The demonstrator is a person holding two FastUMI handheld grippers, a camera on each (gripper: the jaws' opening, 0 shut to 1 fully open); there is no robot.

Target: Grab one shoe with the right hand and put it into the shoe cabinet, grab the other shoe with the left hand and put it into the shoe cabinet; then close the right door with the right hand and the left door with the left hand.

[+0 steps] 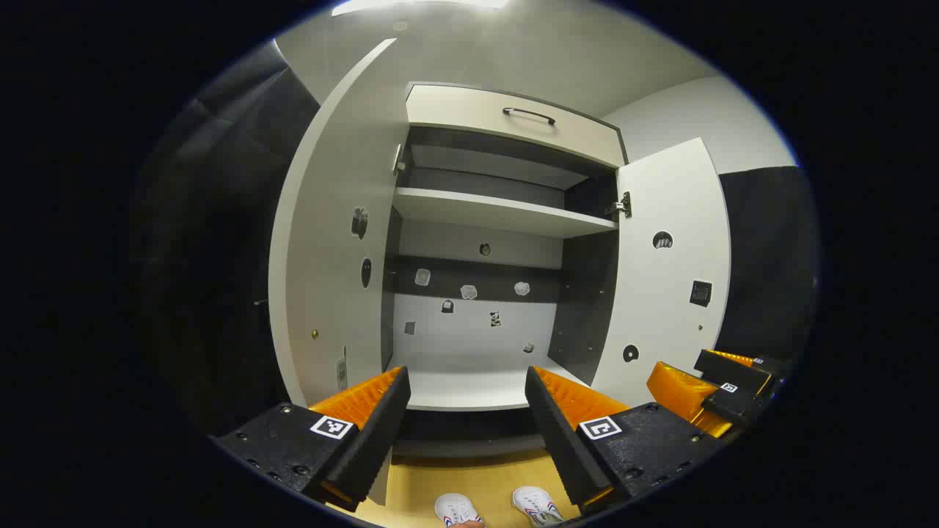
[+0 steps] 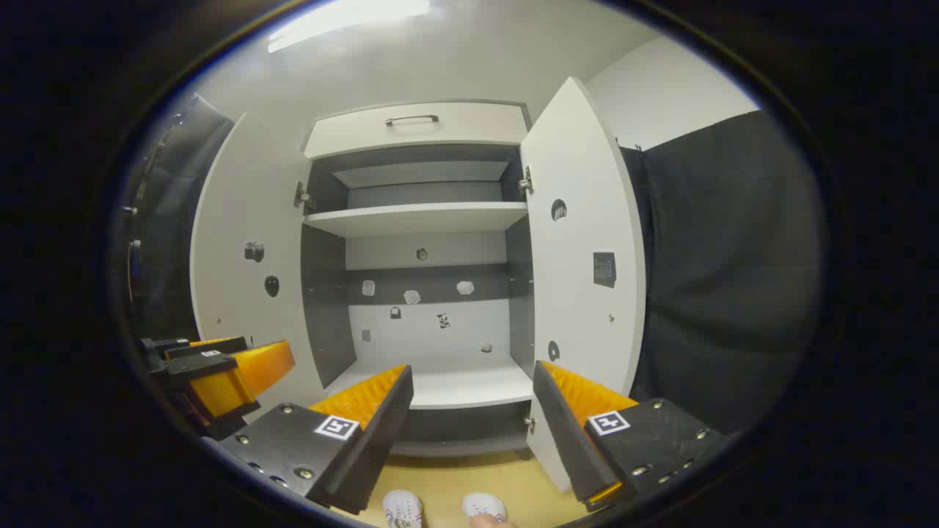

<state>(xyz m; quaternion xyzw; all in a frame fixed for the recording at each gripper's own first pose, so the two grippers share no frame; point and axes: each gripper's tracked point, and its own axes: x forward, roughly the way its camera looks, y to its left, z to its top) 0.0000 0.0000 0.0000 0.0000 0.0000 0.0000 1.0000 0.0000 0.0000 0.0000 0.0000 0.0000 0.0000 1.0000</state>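
My left gripper [image 1: 466,411] has its jaws spread wide with nothing between them, and it faces the open shoe cabinet [image 1: 484,220]; my right gripper [image 2: 469,411] is likewise wide open and holds nothing; in the left gripper view the right gripper sits off to the lower right, beside the right door [image 1: 671,279]; in the right gripper view the left gripper shows at the lower left, by the left door [image 2: 246,249]. Both doors stand swung outward; the lower shelf [image 1: 469,385] is bare and pale, the upper shelf [image 1: 499,213] above it, and a drawer with a dark handle [image 1: 528,114] on top. The two shoes [image 1: 499,507], white with coloured stripes, lie side by side on the wooden floor [image 1: 469,477] just in front of the cabinet, below my jaws; in the right gripper view they appear at the bottom edge.
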